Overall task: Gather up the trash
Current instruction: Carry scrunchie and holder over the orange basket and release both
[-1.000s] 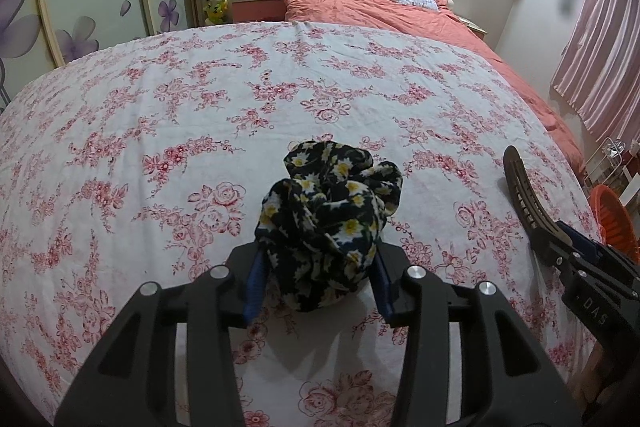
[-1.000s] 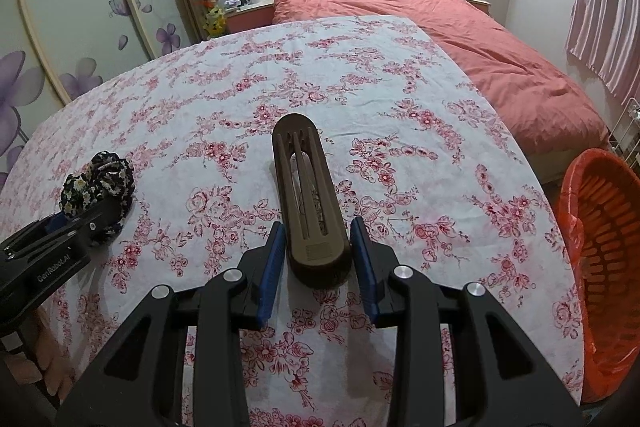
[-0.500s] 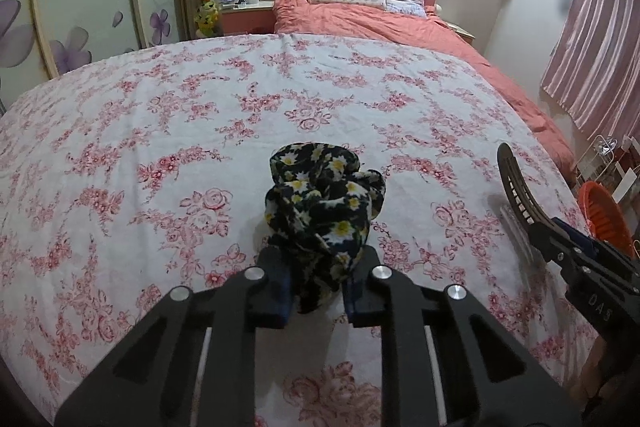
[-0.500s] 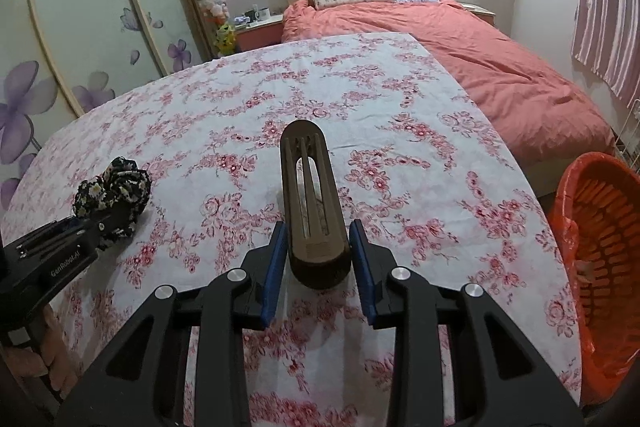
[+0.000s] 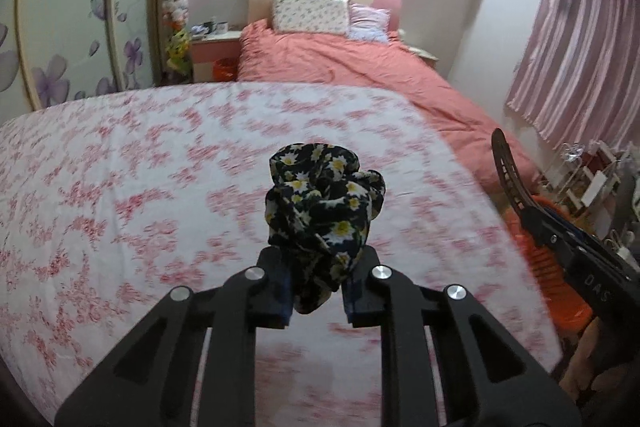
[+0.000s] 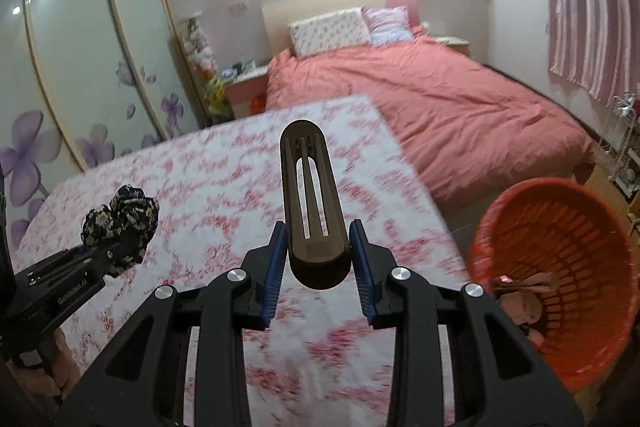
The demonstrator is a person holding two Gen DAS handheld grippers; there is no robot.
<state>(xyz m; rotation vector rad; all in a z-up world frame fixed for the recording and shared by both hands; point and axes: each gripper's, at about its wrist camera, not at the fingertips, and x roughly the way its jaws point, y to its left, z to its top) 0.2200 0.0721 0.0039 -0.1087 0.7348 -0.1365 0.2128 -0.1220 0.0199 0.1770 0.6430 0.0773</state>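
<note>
Floral bedspread (image 6: 224, 187) fills the lower frame. Orange basket (image 6: 560, 211) sits lower right past its edge, some scraps already inside. Right gripper (image 6: 318, 267) is clamped on the brown hair clip (image 6: 310, 195); left gripper (image 5: 316, 291) is clamped on the daisy-print scrunchie (image 5: 324, 203) — both held above the bedspread. Likely carry stage: swing right, clear the bedspread corner, release over the basket's middle — the left crosses furthest, so right probably drops first.

Pinks, reds and one dark floral in what we see.
We see a black daisy-print fabric scrunchie (image 5: 324, 203), a dark brown slotted plastic hair clip (image 6: 312, 203), a white desk cloth with red roses (image 5: 120, 211), an orange mesh plastic basket (image 6: 560, 227), and a salmon-pink bedspread (image 6: 460, 115).
</note>
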